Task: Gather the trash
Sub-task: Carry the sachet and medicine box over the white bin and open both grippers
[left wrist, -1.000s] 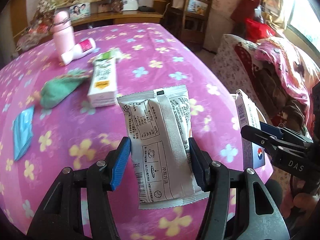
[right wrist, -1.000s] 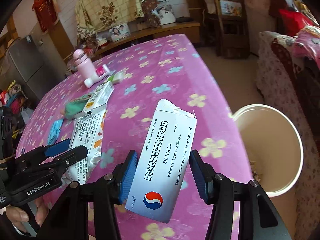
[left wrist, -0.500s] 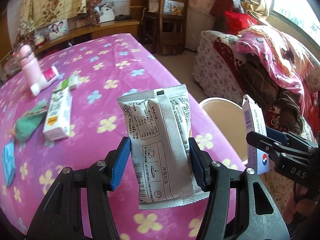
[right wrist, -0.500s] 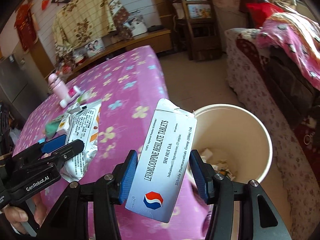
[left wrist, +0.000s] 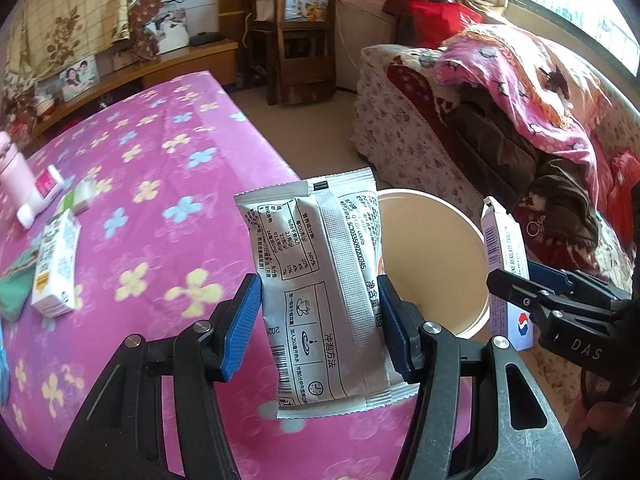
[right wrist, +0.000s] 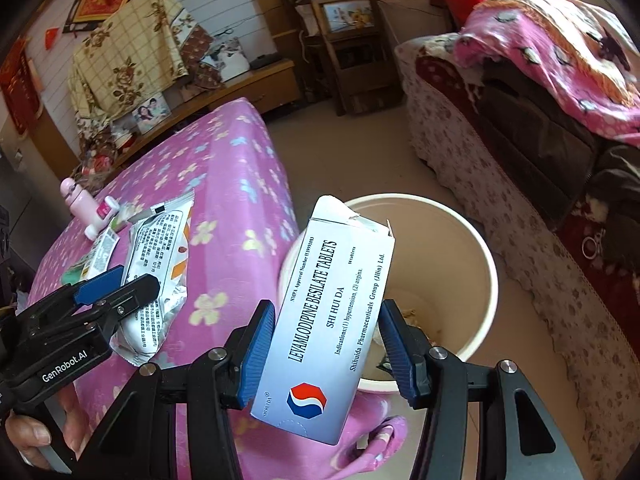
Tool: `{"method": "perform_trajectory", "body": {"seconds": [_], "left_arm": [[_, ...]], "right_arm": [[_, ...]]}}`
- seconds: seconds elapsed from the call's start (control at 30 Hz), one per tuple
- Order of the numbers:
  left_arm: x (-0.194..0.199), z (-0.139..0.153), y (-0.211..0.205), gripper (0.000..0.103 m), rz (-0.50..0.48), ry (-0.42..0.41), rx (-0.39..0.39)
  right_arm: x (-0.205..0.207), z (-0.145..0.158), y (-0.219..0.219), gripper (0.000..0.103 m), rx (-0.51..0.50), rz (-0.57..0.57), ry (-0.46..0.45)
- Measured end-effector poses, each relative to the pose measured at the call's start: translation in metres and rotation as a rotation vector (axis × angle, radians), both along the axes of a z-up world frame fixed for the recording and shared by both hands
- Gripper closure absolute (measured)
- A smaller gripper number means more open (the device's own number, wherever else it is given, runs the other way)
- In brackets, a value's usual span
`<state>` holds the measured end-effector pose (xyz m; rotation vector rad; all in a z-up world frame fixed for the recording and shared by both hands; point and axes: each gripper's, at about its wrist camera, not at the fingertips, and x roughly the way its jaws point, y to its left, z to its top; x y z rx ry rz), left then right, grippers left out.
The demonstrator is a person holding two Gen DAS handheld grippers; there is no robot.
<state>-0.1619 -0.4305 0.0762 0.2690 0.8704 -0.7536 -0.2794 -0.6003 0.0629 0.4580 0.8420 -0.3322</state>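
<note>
My left gripper is shut on a silver drink-mix sachet and holds it upright over the table's right edge; the sachet also shows in the right wrist view. My right gripper is shut on a white tablet box, also seen in the left wrist view, held above the near rim of the cream trash bin. The bin stands on the floor beside the table, with some scraps at its bottom.
The pink flowered table carries a small carton, a green cloth, a pink bottle and a tube. A sofa with blankets stands right of the bin. A wooden chair stands behind.
Both grippers have swung right, away from the table's middle and toward the bin, each still holding its item. The bin now sits much closer in both views.
</note>
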Motion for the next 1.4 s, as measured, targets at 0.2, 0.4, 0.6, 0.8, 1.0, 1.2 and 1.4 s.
{"method": "perform_trajectory", "body": {"seconds": [0.2, 0.4, 0.6, 0.8, 1.0, 1.2, 1.4], "left_arm": [[-0.003, -0.002, -0.028, 0.047, -0.043, 0.028, -0.016], [-0.004, -0.010, -0.049, 0.047, -0.067, 0.048, -0.006], [-0.001, -0.020, -0.063, 0.047, -0.078, 0.068, -0.003], [0.003, -0.024, -0.069, 0.046, -0.094, 0.094, -0.032], [0.012, -0.029, -0.067, 0.034, -0.101, 0.180, -0.100], [0.019, -0.032, -0.059, 0.033, -0.081, 0.220, -0.119], [0.017, -0.031, -0.046, 0.033, -0.067, 0.183, -0.096]], "right_arm": [[-0.005, -0.010, -0.018, 0.051, 0.018, -0.035, 0.008], [-0.005, -0.019, -0.032, 0.051, 0.029, -0.062, 0.017], [-0.004, -0.031, -0.045, 0.051, 0.042, -0.085, 0.035], [0.000, -0.037, -0.054, 0.051, 0.022, -0.112, 0.049], [0.007, -0.033, -0.054, 0.031, -0.055, -0.149, 0.059], [0.005, -0.043, -0.054, 0.031, -0.003, -0.146, 0.074], [0.004, -0.044, -0.045, 0.031, 0.014, -0.137, 0.081]]}}
